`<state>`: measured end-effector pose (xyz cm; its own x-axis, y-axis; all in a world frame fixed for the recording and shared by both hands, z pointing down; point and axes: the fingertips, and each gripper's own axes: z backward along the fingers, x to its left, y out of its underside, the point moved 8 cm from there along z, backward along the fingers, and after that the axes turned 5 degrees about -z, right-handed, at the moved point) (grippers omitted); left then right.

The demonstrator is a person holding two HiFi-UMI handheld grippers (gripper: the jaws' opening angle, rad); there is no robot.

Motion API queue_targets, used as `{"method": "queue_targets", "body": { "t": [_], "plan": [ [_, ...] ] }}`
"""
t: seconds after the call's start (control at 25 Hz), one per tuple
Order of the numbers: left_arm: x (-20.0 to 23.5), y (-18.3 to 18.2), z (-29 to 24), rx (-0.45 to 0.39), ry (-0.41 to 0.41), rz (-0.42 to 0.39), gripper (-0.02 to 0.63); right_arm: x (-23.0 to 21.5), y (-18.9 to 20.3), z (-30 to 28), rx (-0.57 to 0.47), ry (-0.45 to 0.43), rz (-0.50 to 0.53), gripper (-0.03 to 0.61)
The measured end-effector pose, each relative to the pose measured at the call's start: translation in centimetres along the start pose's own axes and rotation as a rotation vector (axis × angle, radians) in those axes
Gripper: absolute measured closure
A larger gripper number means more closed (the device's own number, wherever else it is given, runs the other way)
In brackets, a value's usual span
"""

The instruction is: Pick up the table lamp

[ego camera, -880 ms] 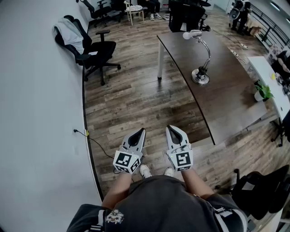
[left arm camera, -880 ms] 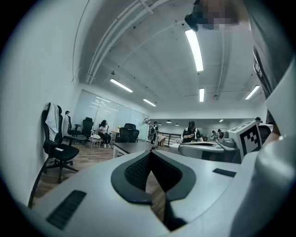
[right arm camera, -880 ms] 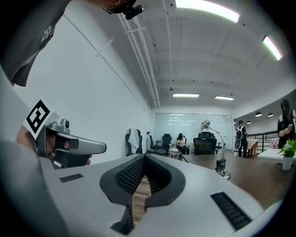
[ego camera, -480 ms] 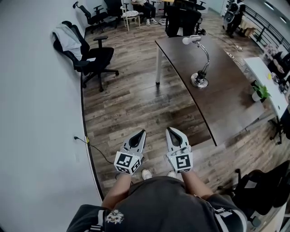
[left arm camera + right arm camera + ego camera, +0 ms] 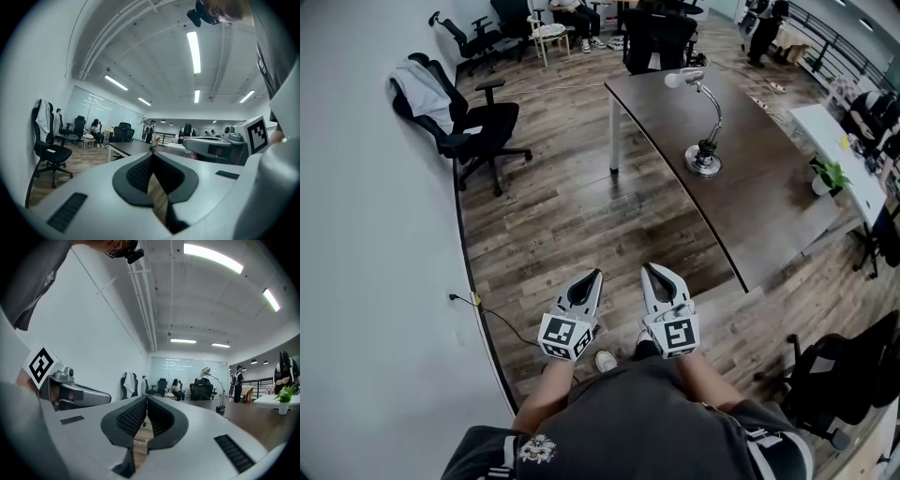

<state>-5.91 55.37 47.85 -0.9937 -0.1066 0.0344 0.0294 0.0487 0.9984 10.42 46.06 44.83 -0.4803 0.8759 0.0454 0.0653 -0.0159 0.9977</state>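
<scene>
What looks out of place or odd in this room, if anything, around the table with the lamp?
Nothing stands out. The table lamp stands upright on the dark table. A pale garment hangs over an office chair, and a cable trails across the floor by the wall.

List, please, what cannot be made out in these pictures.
- Head view: the table lamp is too small to show any switch or cord.
- Head view: only one table leg shows; the tabletop hides the others.
- Left gripper view: the left gripper partly hides the lamp's base.
</scene>
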Motion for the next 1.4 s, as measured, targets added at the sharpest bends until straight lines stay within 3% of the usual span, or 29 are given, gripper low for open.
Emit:
{"method": "queue_targets", "body": {
  "t": [0.32,0.84,1.4],
  "plan": [
    [1.1,1.5,-4.7,0.039,0.034,0.011,0.607,-3.9,1.8,-2.7,0.013,0.031,-0.042,0.551],
    [2.6,0.4,-17.6,0.051,0.119,-0.051,0.607,-14.9,2.3,-9.4,-0.035,0.083,-0.076,0.551],
    [2.5,-0.7,-27.9,0.053,0.171,-0.074,0.607,-24.1,2.9,-12.4,-0.04,0.154,-0.11,0.551]
  ]
}}
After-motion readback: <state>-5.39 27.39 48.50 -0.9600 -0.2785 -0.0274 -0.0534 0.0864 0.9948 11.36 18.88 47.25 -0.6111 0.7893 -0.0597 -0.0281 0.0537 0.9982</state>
